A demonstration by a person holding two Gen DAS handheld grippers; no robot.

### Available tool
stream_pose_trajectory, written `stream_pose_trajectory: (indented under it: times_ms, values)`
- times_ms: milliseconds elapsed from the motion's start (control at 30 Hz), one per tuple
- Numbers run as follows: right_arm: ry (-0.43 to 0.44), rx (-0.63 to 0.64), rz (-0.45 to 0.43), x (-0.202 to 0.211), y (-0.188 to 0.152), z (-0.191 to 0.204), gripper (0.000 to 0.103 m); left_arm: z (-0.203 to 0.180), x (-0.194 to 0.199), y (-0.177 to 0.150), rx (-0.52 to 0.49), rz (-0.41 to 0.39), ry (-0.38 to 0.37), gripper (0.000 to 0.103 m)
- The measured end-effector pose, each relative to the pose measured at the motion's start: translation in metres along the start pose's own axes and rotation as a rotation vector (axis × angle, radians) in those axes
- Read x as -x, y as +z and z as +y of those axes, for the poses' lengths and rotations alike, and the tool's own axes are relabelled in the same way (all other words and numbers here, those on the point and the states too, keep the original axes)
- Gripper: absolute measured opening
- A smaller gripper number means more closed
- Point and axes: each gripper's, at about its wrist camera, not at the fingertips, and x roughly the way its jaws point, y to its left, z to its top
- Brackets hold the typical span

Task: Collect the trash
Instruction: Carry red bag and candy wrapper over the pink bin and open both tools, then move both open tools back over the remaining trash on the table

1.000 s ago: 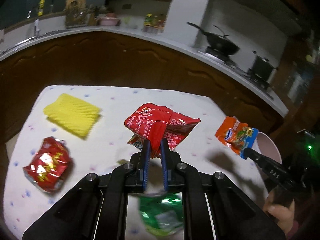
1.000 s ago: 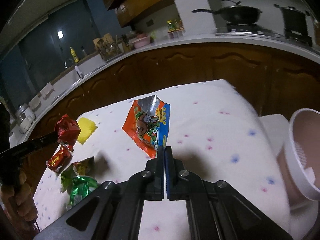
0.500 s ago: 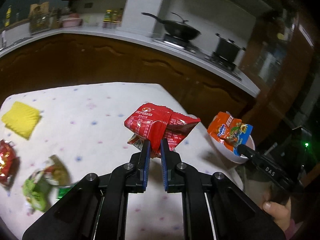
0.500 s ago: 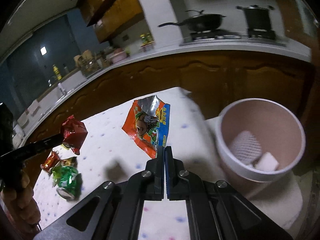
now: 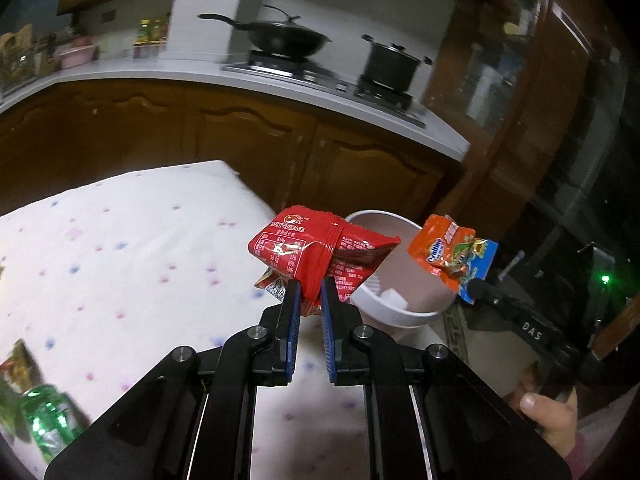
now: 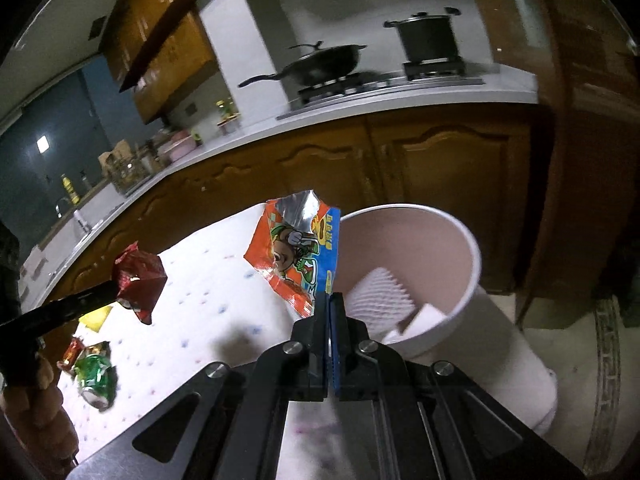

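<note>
My left gripper [image 5: 307,292] is shut on a crumpled red snack packet [image 5: 316,250], held above the table's right edge, just left of the white waste bin [image 5: 404,314]. My right gripper [image 6: 330,300] is shut on an orange and blue snack wrapper [image 6: 298,252], held at the bin's [image 6: 468,280] left rim. The left wrist view shows that wrapper [image 5: 450,254] on the right, over the bin's far side. The right wrist view shows the red packet [image 6: 140,276] at the left, over the table. White scraps lie inside the bin.
A white dotted tablecloth [image 5: 120,248] covers the table. A green crushed can [image 6: 94,376], a small red wrapper [image 6: 72,354] and a yellow piece [image 6: 96,316] lie at its left. Wooden cabinets [image 6: 440,168] and a counter with wok [image 5: 288,42] and pot stand behind.
Both grippers swung right across the table with their wrappers. The bin has come into full view beside them; the yellow piece, red wrapper and can have slid off to the left.
</note>
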Motion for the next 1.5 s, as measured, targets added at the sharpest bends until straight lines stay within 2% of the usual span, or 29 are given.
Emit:
stream_pose_trajectory:
  times_ms: [233, 467, 800, 900, 967, 1033, 1067, 1133, 1300, 1367, 1433, 1500]
  values:
    - [-0.027, -0.027, -0.001, -0.003, 0.004, -0.027, 0.000, -0.039, -0.030, 0.012, -0.068, 0.030, -0.033, 0.009]
    - [-0.051, -0.041, 0.009, -0.012, 0.009, -0.047, 0.000, -0.063, -0.059, 0.022, -0.095, 0.054, -0.056, 0.009]
    - [-0.071, -0.046, 0.043, -0.030, 0.013, -0.064, 0.001, -0.082, -0.105, 0.024, -0.103, 0.109, -0.057, 0.011]
    - [-0.068, -0.056, 0.058, -0.036, 0.014, -0.068, 0.003, -0.082, -0.120, 0.022, -0.096, 0.149, -0.057, 0.012]
    - [-0.057, -0.076, 0.062, -0.038, 0.015, -0.072, 0.006, -0.081, -0.125, 0.021, -0.093, 0.168, -0.060, 0.021]
    - [-0.048, -0.099, 0.054, -0.037, 0.014, -0.077, 0.007, -0.080, -0.129, 0.018, -0.087, 0.173, -0.050, 0.036]
    - [-0.047, -0.105, 0.052, -0.036, 0.014, -0.079, 0.008, -0.078, -0.129, 0.017, -0.083, 0.175, -0.046, 0.037]
    - [-0.043, -0.116, 0.053, -0.035, 0.014, -0.081, 0.016, -0.076, -0.129, 0.015, -0.072, 0.180, -0.046, 0.037]
    - [-0.037, -0.130, 0.050, -0.033, 0.012, -0.082, 0.024, -0.068, -0.120, 0.012, -0.047, 0.173, -0.037, 0.038]
    - [-0.029, -0.132, 0.043, -0.030, 0.011, -0.079, 0.034, -0.063, -0.115, 0.010, -0.029, 0.165, -0.033, 0.041]
    - [-0.019, -0.133, 0.038, -0.028, 0.010, -0.077, 0.049, -0.058, -0.106, 0.006, -0.011, 0.156, -0.031, 0.042]
    - [-0.012, -0.129, 0.025, -0.024, 0.008, -0.072, 0.055, -0.053, -0.099, 0.002, -0.003, 0.147, -0.021, 0.043]
